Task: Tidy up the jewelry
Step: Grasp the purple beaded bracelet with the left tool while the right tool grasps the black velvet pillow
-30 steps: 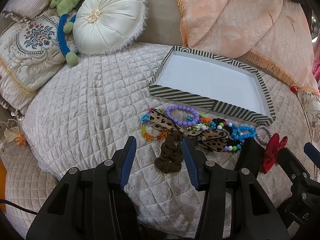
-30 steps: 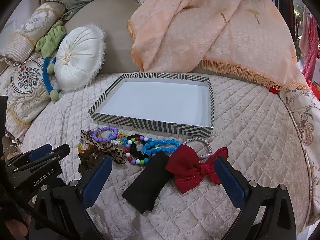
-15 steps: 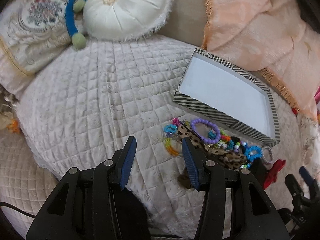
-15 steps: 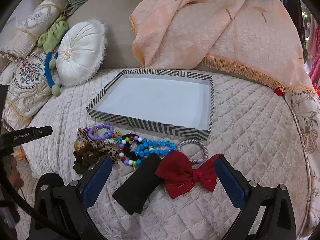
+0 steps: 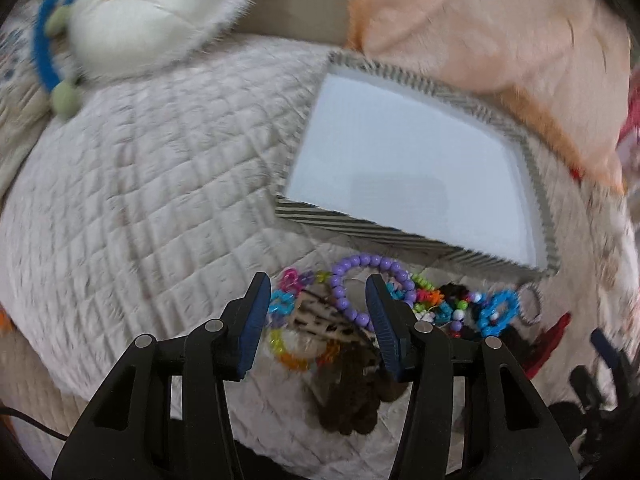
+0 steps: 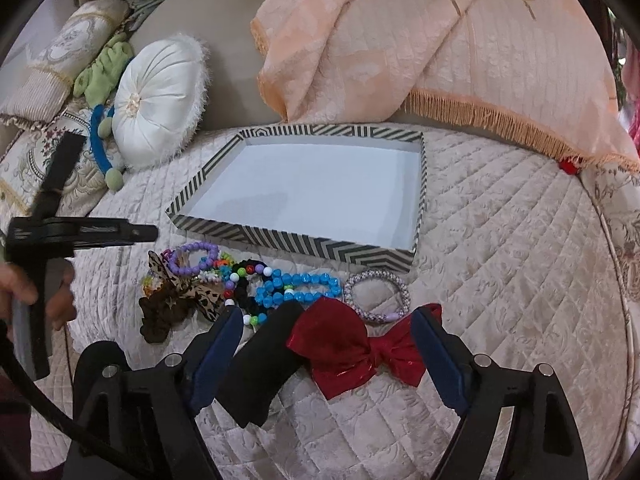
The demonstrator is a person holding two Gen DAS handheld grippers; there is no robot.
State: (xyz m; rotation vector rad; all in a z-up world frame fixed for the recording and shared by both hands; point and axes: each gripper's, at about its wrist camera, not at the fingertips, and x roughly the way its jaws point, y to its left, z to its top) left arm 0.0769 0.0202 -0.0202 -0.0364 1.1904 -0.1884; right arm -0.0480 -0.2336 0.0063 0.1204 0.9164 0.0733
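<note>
Left tool (image 5: pixel 314 298) apart, holds nothing; purple bead bracelet (image 5: pixel 370 286) just ahead between tips, on bed beside striped tray (image 5: pixel 360 226). Light, rigid beads, slippery: pinch across strand. Right tool (image 6: pixel 328 324) apart, straddles soft red bow (image 6: pixel 356 350)

Bedspread (image 6: pixel 500 240): quilted cloth, faint sheen
Tray (image 6: pixel 296 240): striped matt cardboard, smooth white floor
Red bow (image 6: pixel 352 344): glossy, foil-like fabric
Blue bracelet (image 6: pixel 300 286): shiny plastic beads
Round cushion (image 6: pixel 156 100), 10 o'clock: pleated satin
</note>
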